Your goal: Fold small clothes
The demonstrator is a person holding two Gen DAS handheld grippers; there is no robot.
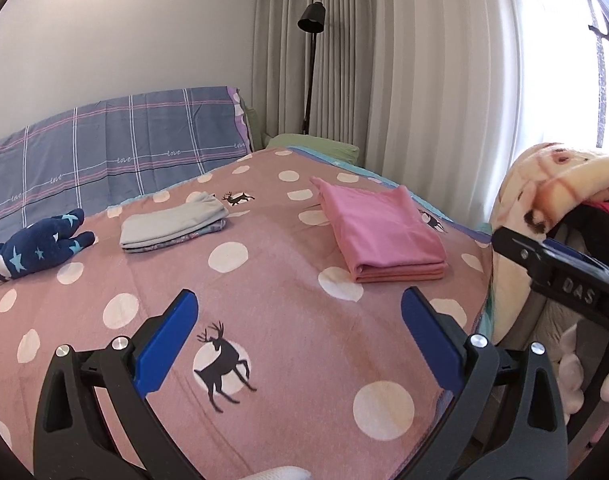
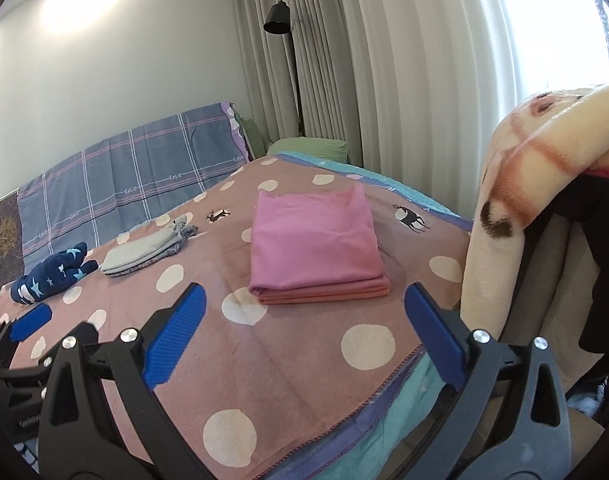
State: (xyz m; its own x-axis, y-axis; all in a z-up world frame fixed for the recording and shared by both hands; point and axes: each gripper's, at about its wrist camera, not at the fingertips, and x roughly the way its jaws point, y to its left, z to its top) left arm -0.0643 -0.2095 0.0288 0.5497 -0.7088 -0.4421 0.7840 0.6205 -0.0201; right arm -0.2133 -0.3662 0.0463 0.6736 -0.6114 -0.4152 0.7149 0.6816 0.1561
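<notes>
The folded pink garment (image 2: 318, 246) lay on the dotted pink bedspread (image 2: 288, 364) near its right edge, a folded grey garment (image 1: 172, 226) well apart to its left. Both the left gripper (image 1: 300, 334) and right gripper (image 2: 306, 330) hovered spread wide, empty. Curtains (image 1: 384, 60) hung behind.

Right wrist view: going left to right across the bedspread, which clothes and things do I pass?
Navy star-print garment → folded grey clothes → folded pink garment → cream blanket draped at the right edge.
</notes>
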